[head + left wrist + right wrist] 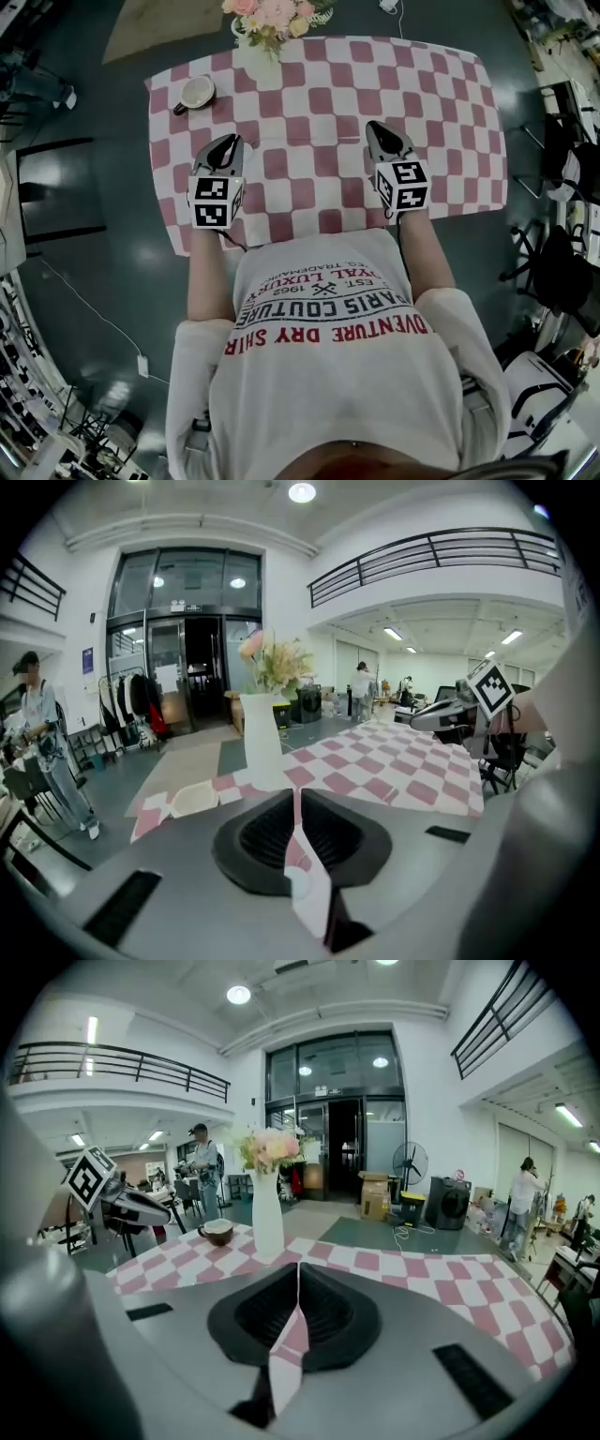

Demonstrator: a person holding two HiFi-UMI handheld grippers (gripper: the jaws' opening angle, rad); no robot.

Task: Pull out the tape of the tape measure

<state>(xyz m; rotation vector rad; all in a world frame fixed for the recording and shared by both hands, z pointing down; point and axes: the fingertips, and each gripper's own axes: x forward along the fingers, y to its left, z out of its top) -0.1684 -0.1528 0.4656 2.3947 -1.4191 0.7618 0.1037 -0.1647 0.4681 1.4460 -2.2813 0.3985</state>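
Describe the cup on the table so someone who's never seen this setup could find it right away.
Start at the pink-and-white checked tablecloth. Go to its far left corner from the person's side, left of the tall white vase of pink flowers. The cup sits there: low and round, dark outside, pale inside, unlike the slim vase.

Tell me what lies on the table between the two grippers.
Only bare checkered cloth lies between the left gripper and the right gripper, as the head view shows.
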